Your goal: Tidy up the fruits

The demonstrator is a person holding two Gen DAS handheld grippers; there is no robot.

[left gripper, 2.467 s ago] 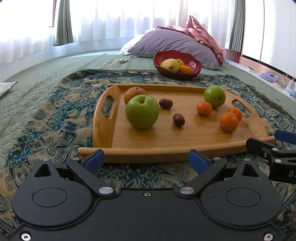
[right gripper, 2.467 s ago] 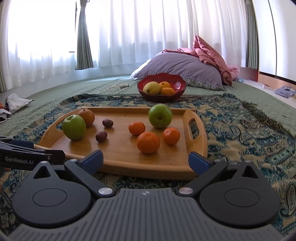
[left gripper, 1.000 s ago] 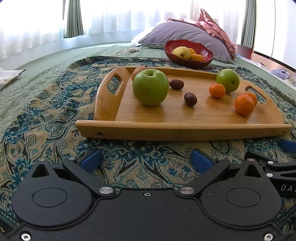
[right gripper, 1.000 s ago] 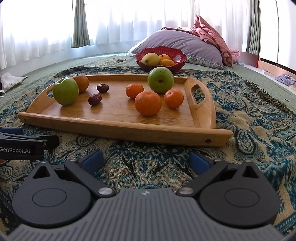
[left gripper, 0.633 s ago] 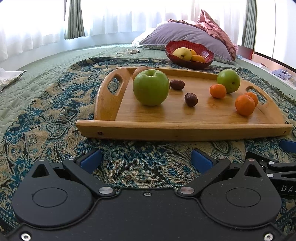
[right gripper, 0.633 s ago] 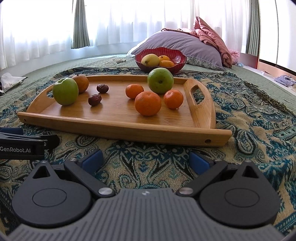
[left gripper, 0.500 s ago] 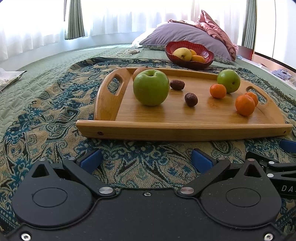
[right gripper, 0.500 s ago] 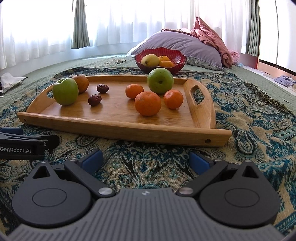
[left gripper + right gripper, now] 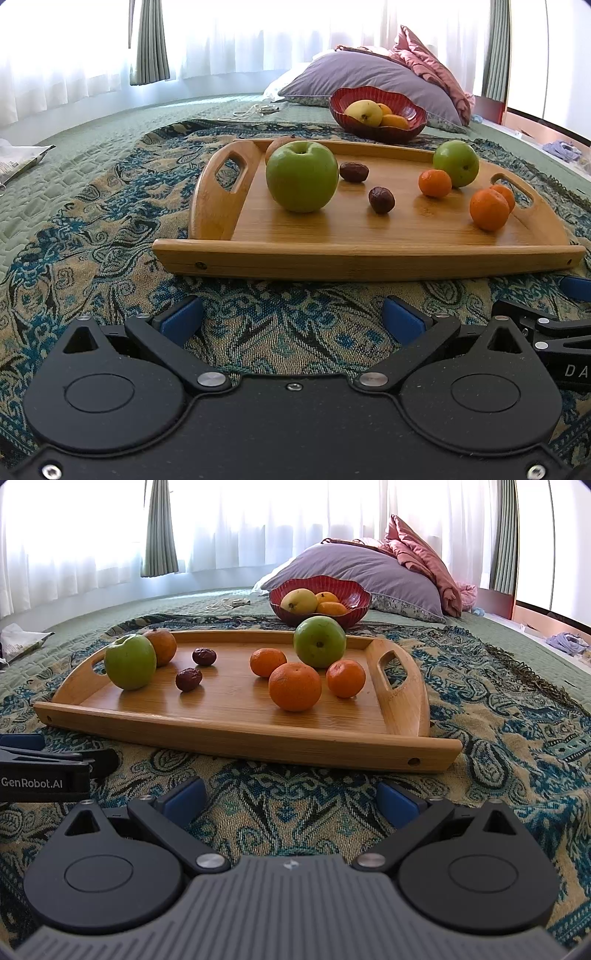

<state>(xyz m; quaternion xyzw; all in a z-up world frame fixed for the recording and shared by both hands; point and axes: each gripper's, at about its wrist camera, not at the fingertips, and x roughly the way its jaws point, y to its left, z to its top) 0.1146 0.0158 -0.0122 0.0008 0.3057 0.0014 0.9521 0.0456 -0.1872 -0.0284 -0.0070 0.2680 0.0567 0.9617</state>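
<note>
A wooden tray [image 9: 369, 258] [image 9: 258, 738] lies on a patterned rug. It holds two green apples [image 9: 301, 176] [image 9: 319, 641], several oranges [image 9: 488, 209] [image 9: 294, 686] and two dark dates [image 9: 381, 199] [image 9: 188, 679]. A red bowl [image 9: 376, 110] [image 9: 319, 598] with a yellow fruit and oranges stands behind the tray. My left gripper [image 9: 293, 317] is open and empty, low over the rug before the tray's near rim. My right gripper [image 9: 291, 797] is open and empty beside it, also short of the tray.
A purple pillow [image 9: 369, 572] and a pink cloth lie behind the bowl. A white bag [image 9: 18, 162] lies at far left on the green quilt. Curtained windows run along the back. Each gripper shows at the edge of the other's view.
Since 2.5 s ago both grippers dropped lower and back from the tray. Over the last second nothing has visibly moved.
</note>
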